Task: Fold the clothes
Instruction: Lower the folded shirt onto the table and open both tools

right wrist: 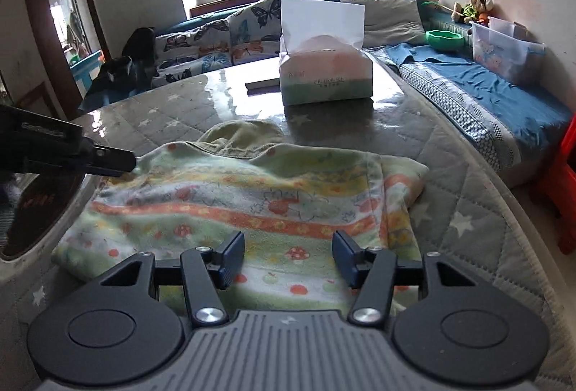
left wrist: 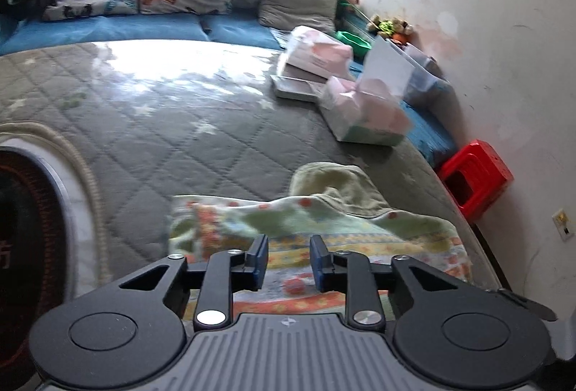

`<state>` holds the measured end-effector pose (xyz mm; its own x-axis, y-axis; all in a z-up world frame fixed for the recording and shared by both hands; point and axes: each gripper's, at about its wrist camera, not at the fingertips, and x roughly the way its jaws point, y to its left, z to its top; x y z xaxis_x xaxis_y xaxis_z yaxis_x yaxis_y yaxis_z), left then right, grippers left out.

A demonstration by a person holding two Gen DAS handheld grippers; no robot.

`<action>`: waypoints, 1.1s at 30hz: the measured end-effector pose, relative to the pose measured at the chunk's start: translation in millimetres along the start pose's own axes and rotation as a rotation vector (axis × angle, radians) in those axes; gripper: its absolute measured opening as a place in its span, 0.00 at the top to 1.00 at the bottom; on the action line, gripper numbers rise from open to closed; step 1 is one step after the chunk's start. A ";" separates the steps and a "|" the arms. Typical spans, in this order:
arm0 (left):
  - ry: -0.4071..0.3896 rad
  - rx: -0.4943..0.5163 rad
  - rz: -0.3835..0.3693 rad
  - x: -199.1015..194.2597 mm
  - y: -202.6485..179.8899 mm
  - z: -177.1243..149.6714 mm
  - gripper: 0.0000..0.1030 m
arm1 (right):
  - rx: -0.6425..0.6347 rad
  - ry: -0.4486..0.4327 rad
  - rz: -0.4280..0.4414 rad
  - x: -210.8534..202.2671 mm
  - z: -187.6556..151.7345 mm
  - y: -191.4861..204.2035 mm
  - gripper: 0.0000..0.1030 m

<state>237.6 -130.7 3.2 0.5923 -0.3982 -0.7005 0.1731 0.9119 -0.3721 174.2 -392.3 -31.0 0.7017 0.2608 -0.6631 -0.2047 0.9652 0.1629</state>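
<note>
Jaws of both grippers parted and empty above patterned garment [right wrist: 230,196] on grey quilted table cover [right wrist: 468,196], blue-cushioned bench [right wrist: 504,110] beside.

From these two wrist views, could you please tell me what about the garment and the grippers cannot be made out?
- Patterned garment: its near edge lies under the right gripper body in the right wrist view, and its type is unclear.
- The same garment in the left wrist view is motion-blurred.
- Left gripper: in the right wrist view only one tip shows, so contact with the cloth cannot be told.
- Tissue pack: print too small to read.
</note>
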 end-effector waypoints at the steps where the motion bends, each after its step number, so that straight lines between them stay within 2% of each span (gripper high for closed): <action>1: 0.004 0.002 -0.007 3.3 -1.1 1.3 0.75 | -0.001 -0.010 0.002 -1.5 3.6 -1.3 0.46; 7: 0.025 0.009 -0.027 27.9 -5.9 13.2 0.76 | 0.025 -0.060 -0.013 7.9 35.7 -10.4 0.48; 12: 0.044 -0.002 -0.035 43.9 -2.9 18.2 0.76 | 0.060 -0.039 -0.002 33.0 51.6 -15.3 0.62; 14: 0.049 -0.004 -0.033 48.1 -1.0 19.0 0.76 | 0.050 -0.032 -0.006 35.1 50.8 -13.3 0.63; 22: 0.040 0.001 -0.032 45.0 -0.7 19.6 0.76 | 0.009 -0.006 -0.021 40.9 47.2 -4.5 0.63; 23: 0.035 0.005 -0.035 41.4 -2.5 18.4 0.76 | -0.001 -0.008 -0.014 35.5 46.1 -1.7 0.62; 26: 0.022 0.039 -0.058 27.6 -13.4 10.0 0.76 | -0.032 -0.015 0.004 19.8 42.0 6.8 0.52; 33: 0.027 0.120 -0.108 4.6 -40.9 -21.2 0.76 | -0.083 -0.006 -0.014 -7.9 12.2 23.5 0.51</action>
<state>216.6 -171.9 2.3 0.5439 -0.4954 -0.6773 0.3278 0.8684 -0.3719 172.1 -371.4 -13.1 0.7092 0.2473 -0.6602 -0.2502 0.9638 0.0923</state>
